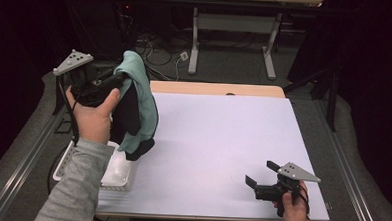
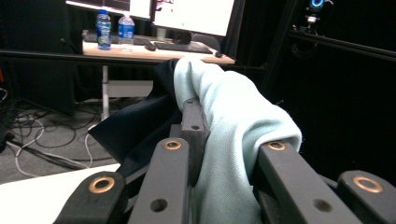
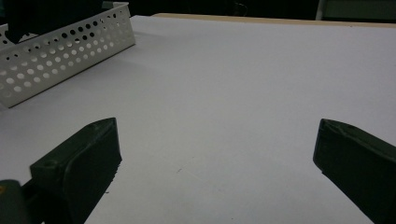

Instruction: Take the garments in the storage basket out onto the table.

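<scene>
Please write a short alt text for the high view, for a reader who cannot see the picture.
The left claw, held up in a person's hand at the table's left edge, is shut on a pale green and black garment that hangs down over a white perforated basket. At the near right of the white table, the right claw rests open, holding nothing.

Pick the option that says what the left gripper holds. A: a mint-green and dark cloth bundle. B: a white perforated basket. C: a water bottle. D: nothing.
A: the left gripper has its jaws clamped on the cloth bundle, mint-green fabric over dark fabric, which hangs above the white basket at the table's left edge.
</scene>
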Demonstrator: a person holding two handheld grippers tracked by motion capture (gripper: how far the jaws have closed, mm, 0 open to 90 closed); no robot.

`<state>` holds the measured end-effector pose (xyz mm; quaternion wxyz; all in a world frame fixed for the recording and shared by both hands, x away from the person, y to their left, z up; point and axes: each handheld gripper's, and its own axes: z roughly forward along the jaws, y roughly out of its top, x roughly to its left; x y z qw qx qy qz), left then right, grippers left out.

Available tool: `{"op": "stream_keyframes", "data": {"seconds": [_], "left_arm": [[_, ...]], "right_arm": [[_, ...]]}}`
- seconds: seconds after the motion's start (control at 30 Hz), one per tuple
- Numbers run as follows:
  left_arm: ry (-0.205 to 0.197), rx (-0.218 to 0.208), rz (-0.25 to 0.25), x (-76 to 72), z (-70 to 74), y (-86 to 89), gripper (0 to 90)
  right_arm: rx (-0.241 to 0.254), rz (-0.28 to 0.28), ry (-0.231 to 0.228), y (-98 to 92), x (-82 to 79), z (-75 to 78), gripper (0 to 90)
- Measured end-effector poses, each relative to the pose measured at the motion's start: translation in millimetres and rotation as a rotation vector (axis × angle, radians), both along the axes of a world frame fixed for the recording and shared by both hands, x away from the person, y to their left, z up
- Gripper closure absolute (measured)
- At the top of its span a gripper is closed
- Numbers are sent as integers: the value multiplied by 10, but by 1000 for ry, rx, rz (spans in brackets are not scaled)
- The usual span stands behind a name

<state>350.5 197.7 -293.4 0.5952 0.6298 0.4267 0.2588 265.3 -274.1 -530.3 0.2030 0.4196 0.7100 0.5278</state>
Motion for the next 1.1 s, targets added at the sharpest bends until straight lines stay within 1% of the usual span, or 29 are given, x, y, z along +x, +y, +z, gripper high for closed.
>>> {"op": "stream_keyframes", "data": {"seconds": [0.1, 0.17, 0.33, 0.47, 0.6, 0.67, 0.7, 0.77, 0.83, 0.87, 0.9, 1.0, 1.07, 1.1], "left_arm": [[-5, 9, -16, 9, 9, -75, 795], [-7, 12, -26, 13, 15, -122, 795], [-9, 9, -46, 32, 21, -225, 794], [-9, 15, -63, 49, 41, -312, 794], [-11, 20, -81, 51, 32, -389, 795], [-9, 18, -90, 49, 6, -407, 794], [-4, 11, -95, 50, -23, -416, 794], [6, 7, -103, 64, -79, -442, 794], [19, 14, -115, 75, -126, -479, 794], [25, 16, -122, 84, -163, -512, 794], [29, 19, -129, 90, -185, -530, 794], [47, 25, -155, 105, -286, -617, 794], [50, 17, -169, 118, -359, -673, 794], [59, 16, -179, 124, -395, -699, 794]], "right_arm": [[-1, -2, 5, -2, -5, 5, 5], [0, -2, 0, -5, -6, 6, 5], [-1, -2, -6, -15, -4, 8, 5], [4, 1, -5, -9, -5, 8, 5], [3, 0, -6, -15, -7, 12, 5], [2, -2, -5, -23, -8, 16, 5], [10, -6, 9, -19, -19, 21, 5], [7, -4, -4, -27, -17, 20, 5], [5, -7, 1, -28, -16, 19, 5], [6, -8, 2, -27, -16, 19, 5], [0, -4, -4, -30, -12, 21, 5], [2, 1, -15, -27, -11, 20, 5], [6, 0, -5, -27, -14, 21, 5], [5, -4, -3, -28, -14, 20, 5]]}}
